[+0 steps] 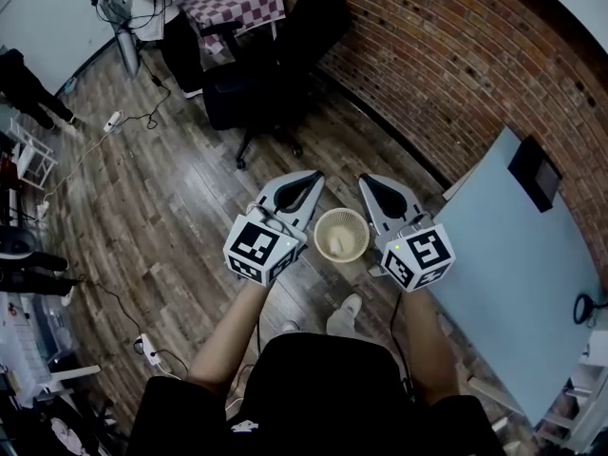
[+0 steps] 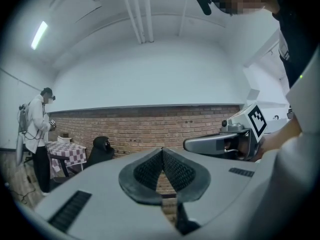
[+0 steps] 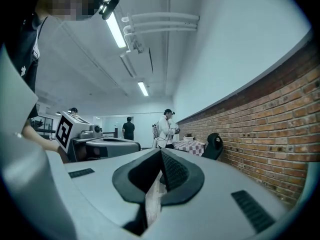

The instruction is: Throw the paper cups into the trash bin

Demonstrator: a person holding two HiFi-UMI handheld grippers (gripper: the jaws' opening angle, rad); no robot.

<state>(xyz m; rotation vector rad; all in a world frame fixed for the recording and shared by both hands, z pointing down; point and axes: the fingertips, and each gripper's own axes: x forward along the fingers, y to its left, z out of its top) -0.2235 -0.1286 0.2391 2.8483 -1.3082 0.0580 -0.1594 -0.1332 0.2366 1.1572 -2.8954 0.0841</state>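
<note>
In the head view a round cream trash bin [image 1: 341,235] stands on the wooden floor in front of the person's feet. Something pale lies inside it, too small to make out. My left gripper [image 1: 313,178] and right gripper [image 1: 367,181] are held level above the bin, one on each side of it. Both are shut with nothing between the pads. The left gripper view shows its pads [image 2: 150,170] meeting at the tip, with the right gripper [image 2: 220,144] alongside. In the right gripper view the pads [image 3: 175,171] also meet. No loose paper cup is in sight.
A pale blue table [image 1: 513,255] stands at the right with a black object [image 1: 535,172] on it. A brick wall [image 1: 427,74] runs along the far side. A black office chair [image 1: 285,55] and a checkered table [image 1: 233,0] stand further off. Cables [image 1: 104,131] lie on the floor at the left.
</note>
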